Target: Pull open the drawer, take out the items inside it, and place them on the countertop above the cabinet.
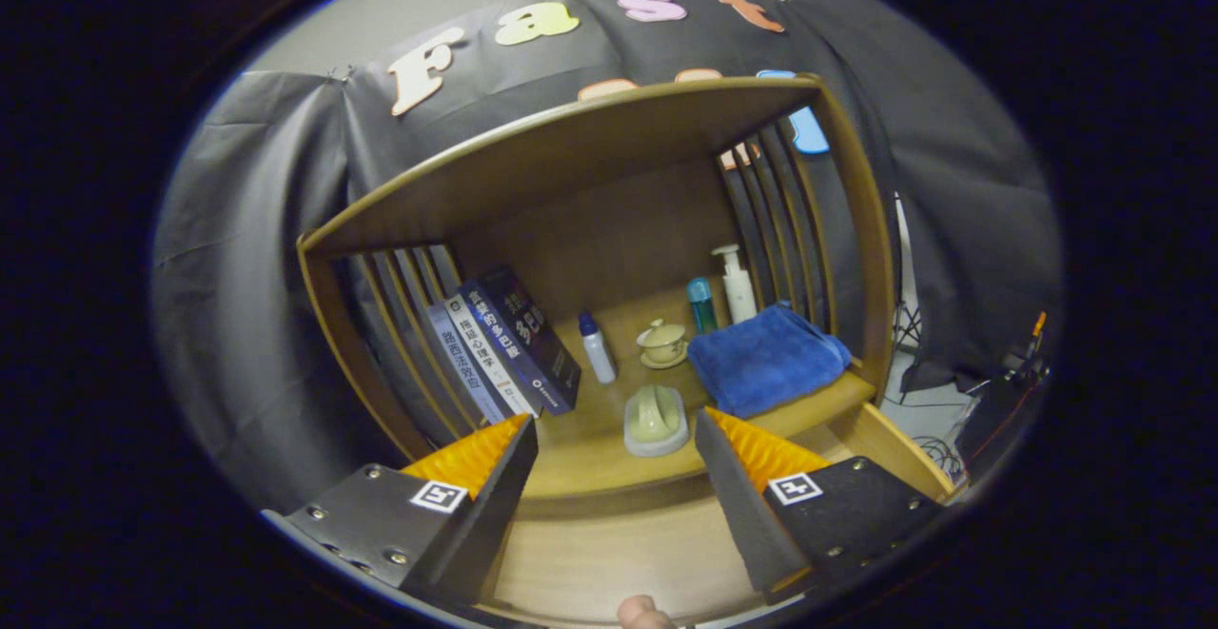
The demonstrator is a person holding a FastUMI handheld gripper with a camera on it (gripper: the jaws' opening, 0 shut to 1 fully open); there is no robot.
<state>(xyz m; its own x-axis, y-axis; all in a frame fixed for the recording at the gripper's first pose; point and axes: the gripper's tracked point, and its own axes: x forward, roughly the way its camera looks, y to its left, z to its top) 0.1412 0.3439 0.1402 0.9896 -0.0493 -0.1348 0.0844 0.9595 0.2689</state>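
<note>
Gripper (617, 439) with jaws spread wide, empty; a pale green dish (656, 420) sits on the countertop (590, 462) just ahead.

Books (504, 343) left of towel (766, 358)

- The gripper (617, 439) hangs with its fingers spread wide, nothing between them, the countertop's (609, 462) front edge just ahead.
- The pale green holder (655, 420) stands right in that gap, near the edge.
- Leaning books (504, 343) block the left side; a folded blue towel (766, 358) fills the right.
- A white bottle (597, 346), lidded cup (662, 342), teal bottle (701, 304) and pump bottle (736, 284) crowd the back.
- A bare strip runs between books and holder.
</note>
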